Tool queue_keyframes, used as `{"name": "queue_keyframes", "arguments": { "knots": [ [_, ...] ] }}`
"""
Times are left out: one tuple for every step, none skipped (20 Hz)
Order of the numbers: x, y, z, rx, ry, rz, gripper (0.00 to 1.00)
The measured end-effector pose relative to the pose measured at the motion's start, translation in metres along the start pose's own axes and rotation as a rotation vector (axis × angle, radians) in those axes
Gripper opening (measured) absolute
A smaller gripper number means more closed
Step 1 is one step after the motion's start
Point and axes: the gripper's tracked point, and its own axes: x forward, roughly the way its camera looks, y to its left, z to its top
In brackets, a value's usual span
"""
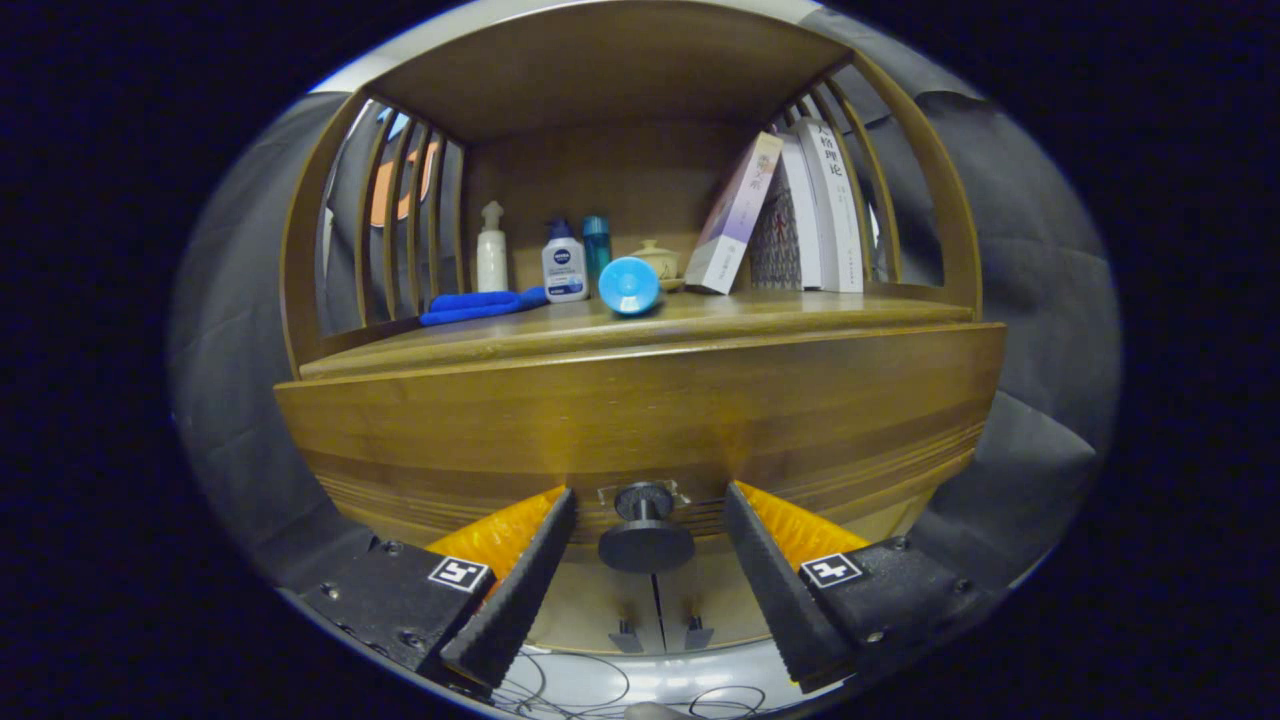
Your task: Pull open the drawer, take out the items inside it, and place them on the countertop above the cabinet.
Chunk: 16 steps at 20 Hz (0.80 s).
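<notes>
Between the two fingers of the gripper (648, 510) a dark round drawer knob (646, 535) is seen, w/ a clear gap on either side; the fingers are held apart & neither is touching it. Just below the knob, two small door handles (660, 634) are seen side by side on the lower cabinet doors. The knob is fixed to the wooden drawer front (640, 420), which is seen closed (no gap visible, so contents can't be told). Above the drawer front, the countertop (800, 310) is spread out, enclosed by slatted sides & a wooden roof. Near its front edge a light-blue round item (629, 285) is laid w/ its circular face toward the camera. Left of it a blue cloth (480, 305) is laid flat. Further back, a white pump bottle (491, 250), a white lotion bottle (564, 265), a teal bottle (597, 245) & a small lidded pot (657, 260) are lined up. Right of these, books (800, 210) are stood, the nearest one tilted.
</notes>
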Motion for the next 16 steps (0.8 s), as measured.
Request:
{"name": "queue_keyframes", "arguments": {
  "knots": [
    [0.005,0.000,0.001,0.002,0.004,0.001,0.99],
    [0.008,0.000,0.002,0.010,0.009,0.004,0.98],
    [0.011,0.001,0.002,0.024,0.015,0.008,0.99],
    [0.013,0.002,0.001,0.037,0.026,0.013,0.99],
    [0.014,0.002,0.003,0.046,0.017,0.012,0.99],
    [0.014,0.002,0.001,0.033,0.028,0.009,0.99],
    [0.013,0.001,0.003,0.027,0.029,0.007,0.99],
    [0.013,0.001,0.001,0.027,0.037,0.010,0.99],
    [0.013,-0.001,-0.001,0.024,0.055,0.004,0.99],
    [0.010,-0.007,-0.004,0.014,0.079,-0.015,0.99],
    [0.006,-0.011,-0.003,0.007,0.079,-0.025,0.99],
    [0.000,-0.013,-0.002,-0.001,0.071,-0.027,0.99],
    [-0.010,-0.015,-0.002,-0.011,0.071,-0.029,0.99],
    [-0.021,-0.016,-0.002,-0.018,0.068,-0.024,0.99],
    [-0.033,-0.015,-0.002,-0.025,0.064,-0.018,0.99],
    [-0.047,-0.016,0.000,-0.034,0.053,-0.014,0.99]
  ]
}}
